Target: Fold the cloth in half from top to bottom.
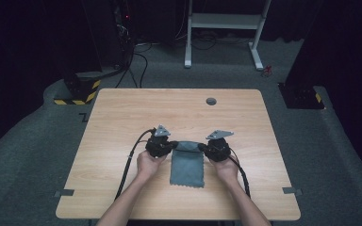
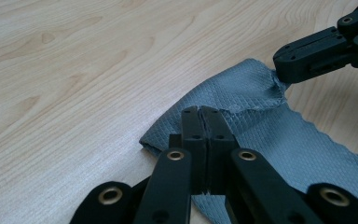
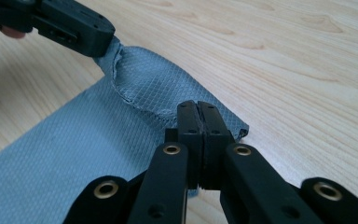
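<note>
We see the wooden surface [image 1: 122,117] carrying a grey cloth [image 1: 187,165] near its middle, lying flat except its far edge, which is lifted. Our left gripper [image 2: 200,112] pinches one far corner, fingers clenched on the fabric; our right gripper [image 3: 198,108] grips the other far corner likewise.

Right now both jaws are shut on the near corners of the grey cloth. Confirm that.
Not the near corners: the high view shows the left gripper and right gripper shut on the far corners of the cloth. The rest is right.
</note>
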Tool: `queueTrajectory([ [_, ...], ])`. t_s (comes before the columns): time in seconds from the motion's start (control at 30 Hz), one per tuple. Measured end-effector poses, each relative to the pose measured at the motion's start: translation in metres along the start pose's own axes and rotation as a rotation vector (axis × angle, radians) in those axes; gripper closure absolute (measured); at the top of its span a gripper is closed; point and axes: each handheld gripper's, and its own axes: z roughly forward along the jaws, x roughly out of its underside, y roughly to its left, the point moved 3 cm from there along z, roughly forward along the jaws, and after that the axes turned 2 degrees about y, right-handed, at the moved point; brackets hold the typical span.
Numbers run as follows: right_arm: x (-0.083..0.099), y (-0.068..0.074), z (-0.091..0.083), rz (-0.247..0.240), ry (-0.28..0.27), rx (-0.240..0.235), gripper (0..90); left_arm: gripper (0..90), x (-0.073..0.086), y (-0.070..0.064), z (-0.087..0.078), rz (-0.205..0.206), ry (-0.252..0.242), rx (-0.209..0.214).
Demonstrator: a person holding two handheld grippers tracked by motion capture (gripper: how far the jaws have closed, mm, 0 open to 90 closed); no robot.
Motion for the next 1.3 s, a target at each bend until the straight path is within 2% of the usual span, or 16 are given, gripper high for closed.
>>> queueTrajectory([
  [0.2, 0.006, 0.002, -0.007, 0.012, -0.016, -0.011, 89.4, 89.1, 0.007, -0.007, -0.003, 0.008, -0.006, 0.01],
  [0.3, 0.007, 0.003, -0.009, -0.007, -0.014, -0.009, 89.4, 89.0, 0.01, -0.009, -0.004, 0.01, -0.005, 0.012],
  [0.57, 0.015, 0.006, -0.012, 0.001, -0.018, -0.023, 89.5, 89.0, 0.016, -0.013, -0.007, 0.021, -0.009, 0.022],
  [0.67, 0.018, 0.008, -0.011, -0.004, -0.018, -0.029, 89.5, 89.0, 0.018, -0.014, -0.008, 0.006, -0.008, 0.028],
  [0.7, 0.018, 0.009, -0.012, 0.006, -0.016, -0.032, 89.4, 89.0, 0.017, -0.014, -0.009, 0.007, -0.012, 0.032],
  [0.8, 0.018, 0.01, -0.015, -0.006, -0.027, -0.03, 89.5, 89.0, 0.016, -0.015, -0.013, 0.025, -0.019, 0.033],
  [1.03, 0.024, 0.015, -0.017, -0.002, -0.029, -0.048, 89.4, 89.0, 0.022, -0.02, -0.016, 0.013, -0.016, 0.052],
  [1.17, 0.027, 0.018, -0.022, -0.017, -0.038, -0.05, 89.4, 89.0, 0.025, -0.024, -0.019, 0.02, -0.025, 0.065],
  [1.3, 0.031, 0.022, -0.022, -0.022, -0.031, -0.055, 89.4, 89.0, 0.028, -0.028, -0.019, 0.054, 0.0, 0.056],
])
